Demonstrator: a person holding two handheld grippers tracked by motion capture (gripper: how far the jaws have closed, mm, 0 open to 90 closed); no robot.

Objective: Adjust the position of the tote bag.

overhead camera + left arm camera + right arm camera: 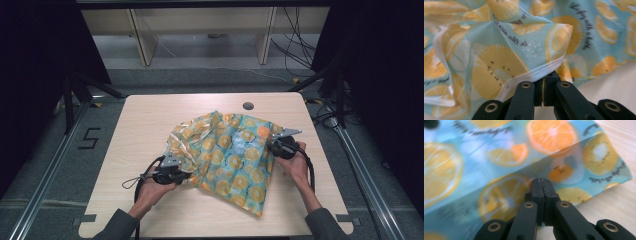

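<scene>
- The fruit-print cloth (230,157) is lying crumpled across the middle of the worktop (145,120), reaching from the centre down toward the lower right of the high view.
- The left gripper (186,175) is pinching the cloth's white-stitched hem (536,75) with its jaws closed tight on it, at the cloth's lower-left edge in the high view.
- The right gripper (270,146) is clamping a folded edge of the cloth at the right of the high view; in the right gripper view its jaws (543,187) are meeting on the fabric.
- Risk: both grips are sitting right at the edge, so a hard pull apart could be slipping the thin hem out of the jaws.
- Risk: bunched folds near the left gripper may be hiding a second layer, so spreading could be dragging the cloth askew.
- The cloth's long axis is running diagonally, from the upper left of the frame to a corner pointing at the lower right.
</scene>
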